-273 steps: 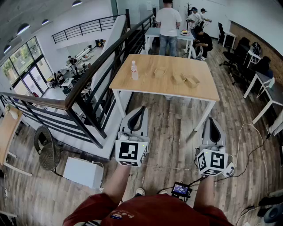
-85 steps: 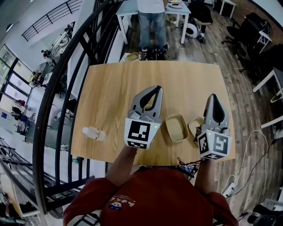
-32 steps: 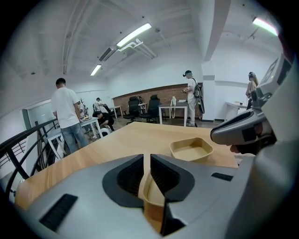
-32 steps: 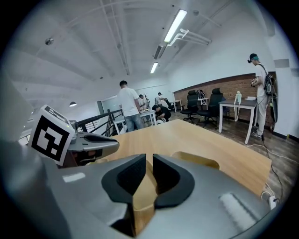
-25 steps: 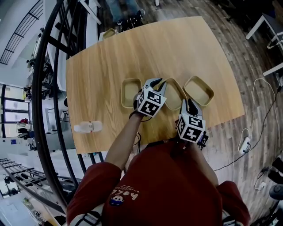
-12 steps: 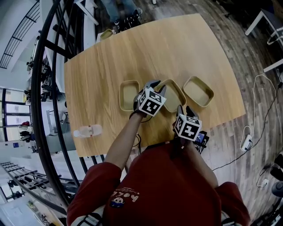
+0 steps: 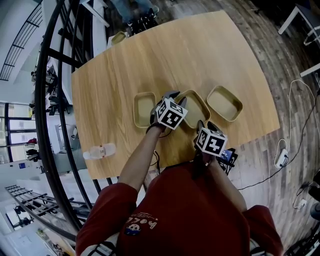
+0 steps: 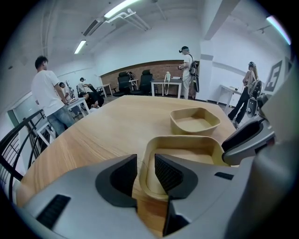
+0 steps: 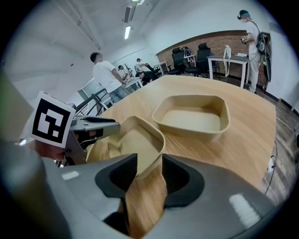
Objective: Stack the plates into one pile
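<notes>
An open-plan office on a mezzanine — a curved black metal railing (image 7: 39, 115) edges the brown wood-plank floor (image 7: 270, 65). Black swivel chairs (image 8: 145, 80) and white desks (image 8: 170, 83) stand before a red brick wall (image 9: 224, 38). Long ceiling strip lights (image 8: 122, 6) run overhead, and people stand at the desks.

Left gripper (image 8: 145, 171), fingers (image 8: 169, 173) just opened wider, straddles the near plate (image 8: 184, 139) rim.
</notes>
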The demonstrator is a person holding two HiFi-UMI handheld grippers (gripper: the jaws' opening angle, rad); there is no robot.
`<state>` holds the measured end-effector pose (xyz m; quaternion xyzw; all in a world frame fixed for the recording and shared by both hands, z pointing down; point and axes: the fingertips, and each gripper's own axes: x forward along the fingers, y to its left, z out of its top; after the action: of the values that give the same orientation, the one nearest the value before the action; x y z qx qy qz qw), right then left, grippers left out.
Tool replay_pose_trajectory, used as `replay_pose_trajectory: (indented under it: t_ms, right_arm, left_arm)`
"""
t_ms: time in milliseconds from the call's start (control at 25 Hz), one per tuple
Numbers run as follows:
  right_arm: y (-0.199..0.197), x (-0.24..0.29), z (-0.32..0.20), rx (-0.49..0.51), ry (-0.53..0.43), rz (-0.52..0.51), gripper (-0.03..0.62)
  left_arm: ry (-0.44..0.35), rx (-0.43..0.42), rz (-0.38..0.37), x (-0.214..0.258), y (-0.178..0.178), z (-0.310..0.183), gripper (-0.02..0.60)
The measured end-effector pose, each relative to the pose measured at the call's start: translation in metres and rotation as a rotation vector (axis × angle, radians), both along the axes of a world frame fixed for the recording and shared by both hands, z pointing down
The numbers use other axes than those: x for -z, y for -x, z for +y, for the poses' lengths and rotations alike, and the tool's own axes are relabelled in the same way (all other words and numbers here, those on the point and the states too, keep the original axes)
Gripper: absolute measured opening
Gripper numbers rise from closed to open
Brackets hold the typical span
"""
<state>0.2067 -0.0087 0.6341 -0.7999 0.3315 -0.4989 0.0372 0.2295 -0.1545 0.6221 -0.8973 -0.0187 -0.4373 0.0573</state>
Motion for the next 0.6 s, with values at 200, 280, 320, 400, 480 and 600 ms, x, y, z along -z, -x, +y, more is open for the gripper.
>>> replay_pose_trajectory:
  t_ms: [200, 280, 320, 400, 480, 600]
  right_arm:
    - [-0.001, -0.006, -0.002, 0.002, -0.005, -0.032, 0.175]
    - [-0.002, -0.008, -0.003, 0.005, -0.006, -0.040, 0.175]
    - [-0.002, -0.009, -0.004, 0.006, -0.008, -0.045, 0.175]
    - [-0.003, -0.011, -0.003, 0.007, -0.015, -0.054, 0.175]
    - [-0.003, -0.013, -0.003, 0.006, -0.023, -0.064, 0.175]
    - [-0.002, -0.015, -0.004, 0.001, -0.029, -0.074, 0.172]
  left_arm:
    - [0.001, -0.002, -0.043, -0.012, -0.001, -0.004, 0.109]
    - [0.002, 0.001, -0.057, -0.017, -0.001, -0.006, 0.109]
    - [0.001, 0.003, -0.060, -0.018, -0.001, -0.007, 0.109]
    - [0.001, 0.002, -0.065, -0.021, -0.002, -0.006, 0.109]
    - [0.005, -0.005, -0.074, -0.025, -0.003, -0.003, 0.109]
    - [0.005, -0.008, -0.082, -0.029, -0.002, -0.001, 0.109]
